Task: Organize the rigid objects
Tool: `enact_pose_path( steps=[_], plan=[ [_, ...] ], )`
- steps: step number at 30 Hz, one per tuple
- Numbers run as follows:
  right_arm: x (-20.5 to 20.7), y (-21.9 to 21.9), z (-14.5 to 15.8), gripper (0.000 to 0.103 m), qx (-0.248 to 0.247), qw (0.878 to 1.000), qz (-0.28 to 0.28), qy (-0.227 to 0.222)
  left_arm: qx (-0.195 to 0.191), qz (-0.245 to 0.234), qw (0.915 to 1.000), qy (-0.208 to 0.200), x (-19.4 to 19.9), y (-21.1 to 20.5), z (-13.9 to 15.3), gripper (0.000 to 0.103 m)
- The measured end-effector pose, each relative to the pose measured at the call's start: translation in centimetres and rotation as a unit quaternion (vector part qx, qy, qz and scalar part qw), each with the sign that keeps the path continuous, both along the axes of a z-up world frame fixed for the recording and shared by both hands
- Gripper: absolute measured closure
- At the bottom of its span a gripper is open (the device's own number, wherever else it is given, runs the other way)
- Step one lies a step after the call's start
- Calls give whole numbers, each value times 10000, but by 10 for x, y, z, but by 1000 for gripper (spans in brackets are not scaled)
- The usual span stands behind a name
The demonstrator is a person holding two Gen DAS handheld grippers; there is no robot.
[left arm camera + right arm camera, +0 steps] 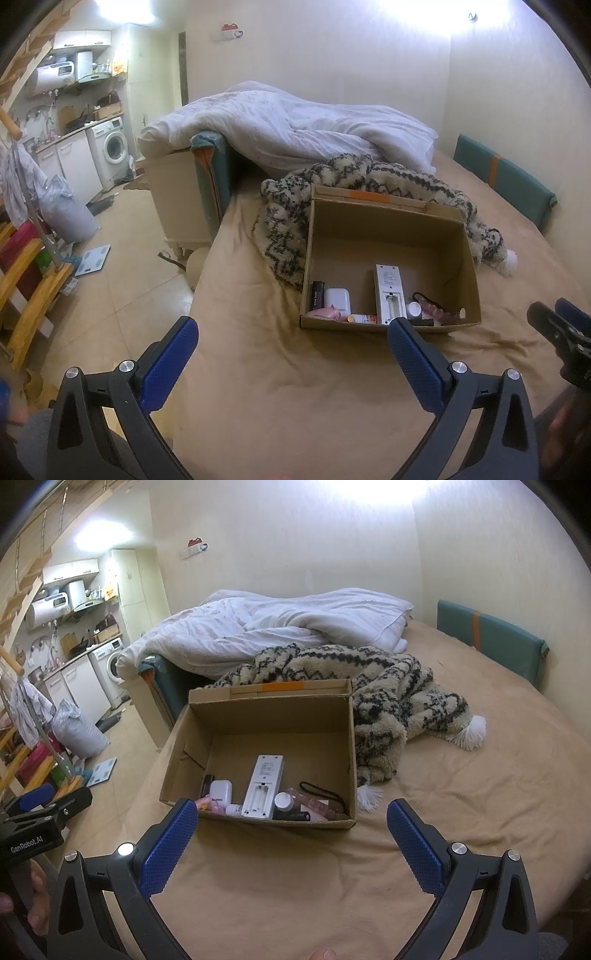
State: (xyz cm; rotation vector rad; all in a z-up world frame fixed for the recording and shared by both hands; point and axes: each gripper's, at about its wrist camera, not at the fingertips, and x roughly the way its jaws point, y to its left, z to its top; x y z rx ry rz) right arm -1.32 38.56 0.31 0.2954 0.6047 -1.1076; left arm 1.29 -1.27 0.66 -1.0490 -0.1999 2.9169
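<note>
Left gripper [291, 354] nearest the lens, blue-padded fingers [168, 363] spread wide apart, nothing between them, hovering over the tan bedsheet [258, 369]. Right gripper [291, 836] same: fingers [415, 849] wide apart, holding nothing, above the sheet. The right gripper also shows at the far right edge of the left wrist view [565, 332]; the left one at the left edge of the right wrist view, "GenRobot.AI" printed on its body.

Just past both sets of fingertips: open cardboard box [273, 716] sitting on the bed, orange tape on its far flap. All the small rigid items are inside it, bunched against the near wall: white remote control [263, 786] lying back-side up with the battery bay uncovered, white charger-like block [221, 792], dark cylindrical tube [317, 295] at the left end, pink item [323, 314], small white bottle with red print [360, 318], white-capped dark bottle [283, 804], pinkish clear ridged piece [314, 805], black cord loop [325, 795]. Rest of the box floor bare.

Touching the box on its far and right sides: cream-and-black patterned fleece blanket [388, 686] with white pom-poms. Behind it a crumpled white duvet [280, 627]. Teal cushion with an orange stripe [491, 638] against the right wall.

Farther left: tile floor, bathroom scale [93, 260], grey sack [66, 214], washing machine [110, 146], kitchen counter, water heater on the wall.
</note>
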Motion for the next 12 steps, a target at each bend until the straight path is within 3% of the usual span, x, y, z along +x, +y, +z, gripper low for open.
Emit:
enact_pose_path(
  steps=[12],
  plan=[
    [0, 2, 0, 0, -43, 10000, -4, 40, -77, -76, 9999, 74, 3, 4, 2, 1]
  ],
)
